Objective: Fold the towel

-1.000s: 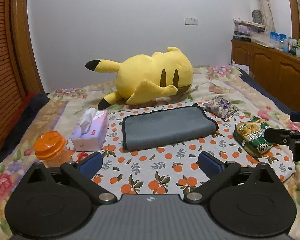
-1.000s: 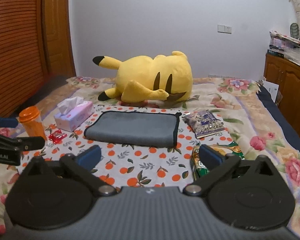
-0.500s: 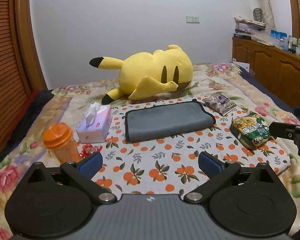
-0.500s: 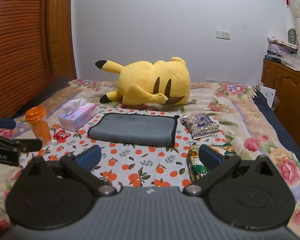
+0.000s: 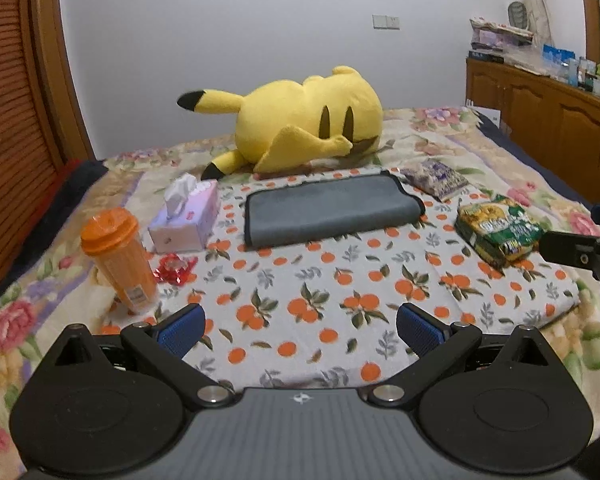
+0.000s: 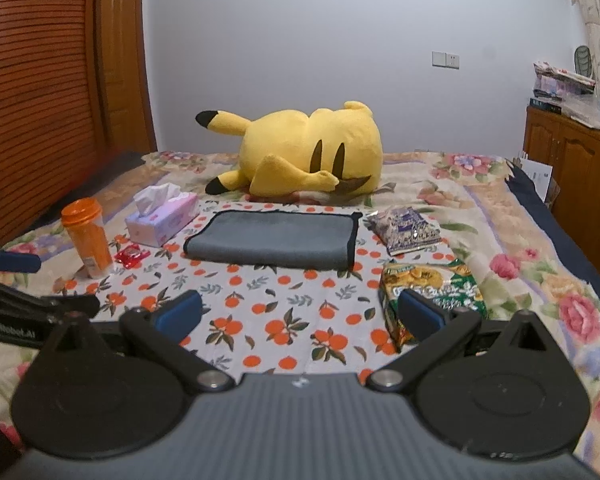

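A grey towel (image 5: 332, 210) with a dark hem lies folded flat on the orange-print cloth (image 5: 320, 300), in front of the plush; it also shows in the right wrist view (image 6: 272, 240). My left gripper (image 5: 300, 330) is open and empty, well back from the towel above the cloth's near edge. My right gripper (image 6: 300, 314) is open and empty, also well short of the towel. The right gripper's side shows at the right edge of the left wrist view (image 5: 580, 252).
A yellow plush (image 5: 300, 128) lies behind the towel. A tissue box (image 5: 186, 216), an orange bottle (image 5: 118, 256) and a red wrapper (image 5: 174, 272) sit left of it. A purple packet (image 5: 436, 178) and a green snack bag (image 5: 498, 230) sit right. Wooden cabinets (image 5: 552, 120) stand at the far right.
Both grippers have drawn back and up from the towel, so it looks smaller and farther away. Both stay open. The towel has not moved.
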Demonstrator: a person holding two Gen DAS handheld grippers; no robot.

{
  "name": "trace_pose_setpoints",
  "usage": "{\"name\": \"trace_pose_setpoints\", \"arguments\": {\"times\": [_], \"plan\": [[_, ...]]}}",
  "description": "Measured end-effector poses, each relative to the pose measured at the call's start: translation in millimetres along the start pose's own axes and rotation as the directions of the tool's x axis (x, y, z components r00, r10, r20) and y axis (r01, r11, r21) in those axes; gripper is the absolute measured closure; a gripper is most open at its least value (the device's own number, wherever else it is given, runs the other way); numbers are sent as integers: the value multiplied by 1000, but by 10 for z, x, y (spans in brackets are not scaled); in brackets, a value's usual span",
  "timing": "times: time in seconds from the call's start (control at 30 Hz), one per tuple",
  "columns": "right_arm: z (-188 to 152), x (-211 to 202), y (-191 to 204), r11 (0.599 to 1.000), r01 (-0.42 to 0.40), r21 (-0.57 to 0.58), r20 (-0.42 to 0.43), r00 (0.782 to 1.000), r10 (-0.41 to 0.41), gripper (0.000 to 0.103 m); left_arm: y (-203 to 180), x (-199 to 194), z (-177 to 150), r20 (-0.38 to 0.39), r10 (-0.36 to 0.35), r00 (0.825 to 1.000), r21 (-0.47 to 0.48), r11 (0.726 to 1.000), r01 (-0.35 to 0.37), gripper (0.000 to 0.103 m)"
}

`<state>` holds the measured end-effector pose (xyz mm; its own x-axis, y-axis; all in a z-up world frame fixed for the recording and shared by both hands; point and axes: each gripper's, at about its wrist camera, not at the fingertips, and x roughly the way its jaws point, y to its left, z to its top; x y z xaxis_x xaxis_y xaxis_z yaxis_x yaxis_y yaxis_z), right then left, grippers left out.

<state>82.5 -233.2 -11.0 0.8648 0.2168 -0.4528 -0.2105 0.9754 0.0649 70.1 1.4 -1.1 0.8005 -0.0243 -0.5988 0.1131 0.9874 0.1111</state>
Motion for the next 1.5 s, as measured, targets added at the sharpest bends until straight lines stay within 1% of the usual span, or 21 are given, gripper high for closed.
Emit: {"name": "trace_pose_setpoints", "arguments": {"times": [0.3,0.57,0.77,0.93,1.23,1.5], "plan": [[-158,37,58,1000,4,12,-28,1000,-4,0,-4,96,-253,-41,-12,999,-27,1000,11,0],[-286,79,86,1000,6,11,-59,998,-6,0,17,114,-376,-51,-14,999,-39,999,12,0],[-375,135,92,1000,30,-7,-77,997,-30,0,44,127,-426,-47,-12,999,-51,999,9,0],[-384,112,104,1000,26,-12,-59,998,-27,0,52,95,-469,-21,-6,1000,-58,998,4,0],[-391,110,58,999,44,11,-58,997,-43,0,58,0,-482,22,9,1000,-56,998,-8,0],[-381,48,28,998,49,32,-21,999,-48,0,60,-135,-460,105,20,994,-64,998,-13,0]]}}
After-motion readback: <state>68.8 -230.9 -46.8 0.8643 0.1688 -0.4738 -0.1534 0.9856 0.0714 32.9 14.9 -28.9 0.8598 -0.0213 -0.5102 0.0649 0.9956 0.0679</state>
